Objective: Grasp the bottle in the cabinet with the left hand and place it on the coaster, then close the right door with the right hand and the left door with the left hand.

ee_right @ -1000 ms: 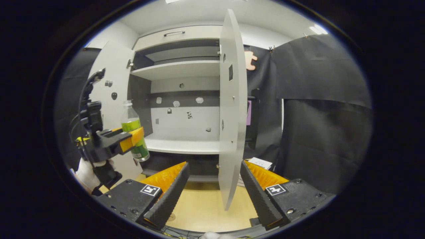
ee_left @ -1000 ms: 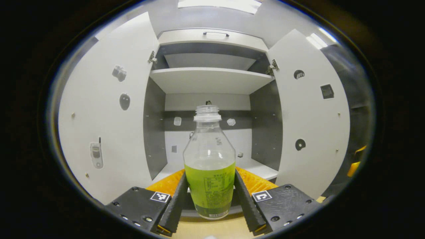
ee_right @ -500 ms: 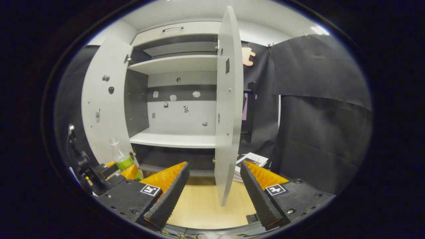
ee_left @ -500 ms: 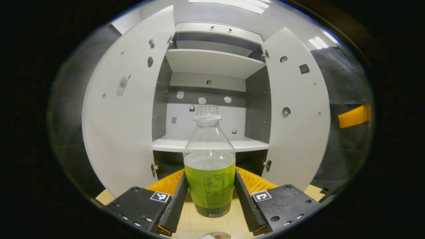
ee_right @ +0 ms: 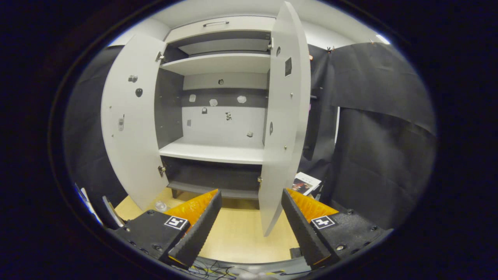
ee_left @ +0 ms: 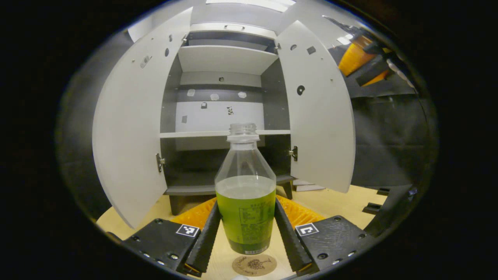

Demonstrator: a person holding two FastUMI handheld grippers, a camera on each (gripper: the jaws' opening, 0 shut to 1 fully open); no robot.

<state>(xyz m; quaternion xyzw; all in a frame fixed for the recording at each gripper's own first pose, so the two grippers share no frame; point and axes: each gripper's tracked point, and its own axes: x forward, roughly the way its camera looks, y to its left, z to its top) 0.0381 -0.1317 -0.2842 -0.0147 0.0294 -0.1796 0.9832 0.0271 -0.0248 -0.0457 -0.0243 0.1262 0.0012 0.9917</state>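
Just above the coaster (ee_left: pixel 254 265): the left gripper (ee_left: pixel 246 229) is clamping both fingers on the bottle (ee_left: pixel 245 194), out of the cabinet (ee_right: pixel 218 116), not yet set down. Right gripper (ee_right: pixel 249 217) is hanging wide open, holding nothing, facing the right door (ee_right: pixel 286 128). Both doors, left door (ee_right: pixel 126 128) included, are standing open, awaiting closing.

Open cabinet, doors swung wide

Upright in the right gripper view's centre: right door (ee_right: pixel 283 116), edge-on between the spread fingers (ee_right: pixel 196 229), blocking straight passage. Left of it, open shelf (ee_right: pixel 214 152) and bare table (ee_right: pixel 237 237). In the left gripper view, bottle (ee_left: pixel 245 194) filling the lower-centre gap above coaster (ee_left: pixel 254 265).
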